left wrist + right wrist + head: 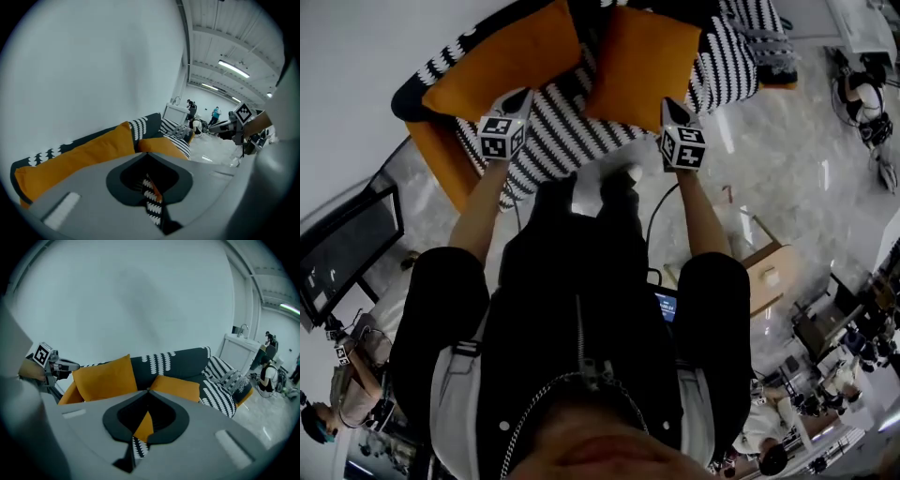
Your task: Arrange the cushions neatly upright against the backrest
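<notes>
Two orange cushions are on a sofa [562,141] with a black-and-white patterned cover. The left cushion [502,58] [105,378] stands against the backrest. The right cushion [642,67] [178,386] [161,147] leans lower on the seat beside it. My left gripper [517,97] [146,157] hovers just in front of the left cushion's lower edge, jaws shut with nothing gripped. At the right cushion's lower corner is my right gripper [672,105] [147,392], also shut and empty. Only sofa fabric shows through the gaps behind both jaws.
A grey striped pillow [764,47] [229,378] lies at the sofa's right end. A dark monitor [347,244] stands at the left, and a cardboard box [769,272] sits on the marble floor at the right. People and equipment are farther off [215,115].
</notes>
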Motion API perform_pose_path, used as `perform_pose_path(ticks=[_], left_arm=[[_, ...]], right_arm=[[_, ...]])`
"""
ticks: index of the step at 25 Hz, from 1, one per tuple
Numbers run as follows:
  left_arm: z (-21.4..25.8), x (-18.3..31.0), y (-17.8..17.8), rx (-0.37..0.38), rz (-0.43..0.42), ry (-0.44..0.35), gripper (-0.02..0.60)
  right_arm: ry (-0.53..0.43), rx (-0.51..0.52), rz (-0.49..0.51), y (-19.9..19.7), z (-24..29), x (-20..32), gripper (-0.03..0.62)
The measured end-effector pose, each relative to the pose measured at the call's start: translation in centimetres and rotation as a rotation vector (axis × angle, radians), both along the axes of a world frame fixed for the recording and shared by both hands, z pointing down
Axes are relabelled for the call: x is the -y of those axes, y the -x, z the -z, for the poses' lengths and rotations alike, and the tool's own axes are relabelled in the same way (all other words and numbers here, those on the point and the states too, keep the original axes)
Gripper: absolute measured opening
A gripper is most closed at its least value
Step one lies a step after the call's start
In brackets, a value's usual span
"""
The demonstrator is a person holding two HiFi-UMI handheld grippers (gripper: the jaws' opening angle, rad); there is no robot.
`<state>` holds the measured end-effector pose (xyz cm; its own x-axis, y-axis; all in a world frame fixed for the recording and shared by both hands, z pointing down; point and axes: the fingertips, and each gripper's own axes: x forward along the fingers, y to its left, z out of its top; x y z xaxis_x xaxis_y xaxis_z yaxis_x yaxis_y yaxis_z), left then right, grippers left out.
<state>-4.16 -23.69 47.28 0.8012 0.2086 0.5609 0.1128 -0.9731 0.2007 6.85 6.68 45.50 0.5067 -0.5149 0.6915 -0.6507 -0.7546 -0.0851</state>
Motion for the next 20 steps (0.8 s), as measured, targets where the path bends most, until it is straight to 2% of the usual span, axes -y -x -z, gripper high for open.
perform_pose_path(ticks=[4,10,15,20], left_arm=[[0.3,-8.4,-1.1,-0.009,-0.057,-0.009,0.009],[-0.4,-22.8,-3.4,0.003,-0.105,-0.013,0.009],[-0.9,-29.1,-4.5,0.01,-0.16,-0.024,0.009],[-1.4,-36.0,-7.8,0.019,-0.257,-0.048,0.009]], right_arm=[[-0.043,0.008,-0.044,1.7,-1.0,-7.0,0.004],[-0.095,0.02,-0.046,2.2,-2.3,-18.6,0.003],[-0.132,0.031,-0.083,3.9,-3.0,-23.6,0.004],[-0.139,0.056,-0.132,3.9,-4.7,-29.4,0.004]])
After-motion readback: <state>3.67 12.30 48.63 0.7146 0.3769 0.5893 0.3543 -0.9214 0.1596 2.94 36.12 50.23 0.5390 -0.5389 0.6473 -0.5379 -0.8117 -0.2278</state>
